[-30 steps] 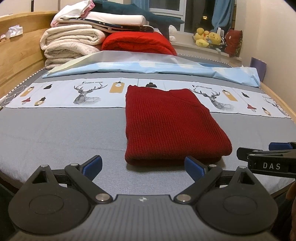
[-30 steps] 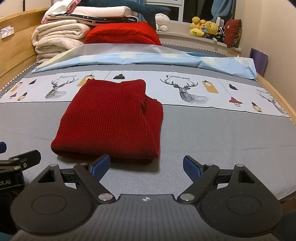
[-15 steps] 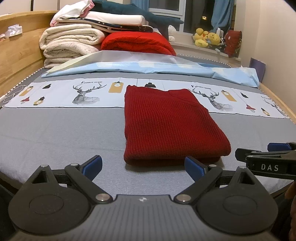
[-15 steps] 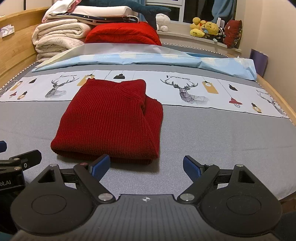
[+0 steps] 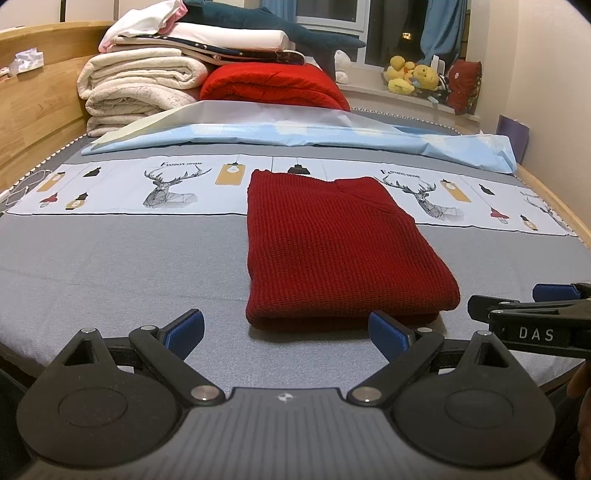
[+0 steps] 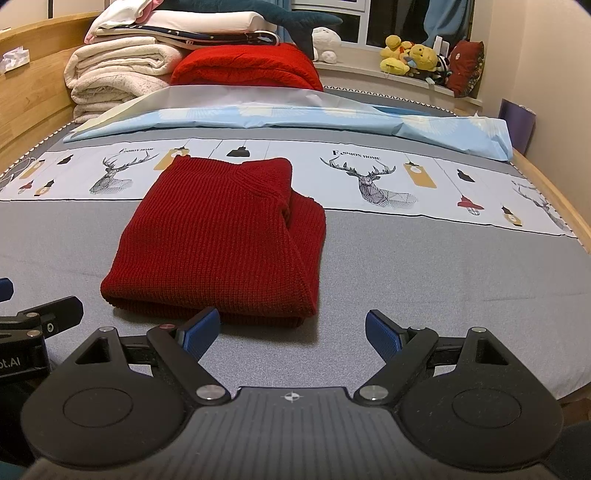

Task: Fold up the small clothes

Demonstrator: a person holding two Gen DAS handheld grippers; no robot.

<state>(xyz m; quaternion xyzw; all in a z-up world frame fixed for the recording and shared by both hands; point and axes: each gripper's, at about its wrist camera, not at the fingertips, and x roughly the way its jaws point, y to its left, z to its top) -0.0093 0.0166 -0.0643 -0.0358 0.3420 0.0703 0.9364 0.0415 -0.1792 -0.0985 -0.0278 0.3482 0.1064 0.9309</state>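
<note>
Pretty cozy bedroom: a bed (image 5: 110,266) with a grey sheet and wooden frame (image 5: 33,110), folded blankets (image 5: 136,88) stacked at its far left corner, plush toys (image 5: 410,75) on the window sill, blue curtains (image 5: 439,26), cream walls (image 5: 543,74), dark outside, warm indoor light.

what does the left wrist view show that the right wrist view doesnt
Only the left wrist view: the left claw open from behind, the sweater's straight left edge, and the right claw entering side-on at the right edge.

Only the right wrist view: the right claw open from behind, the sweater's layered right side, and a white plush toy on the sill.

Both: the folded red sweater on the grey bed, the stacked blankets, the yellow plush toys; neither claw holds anything.
</note>
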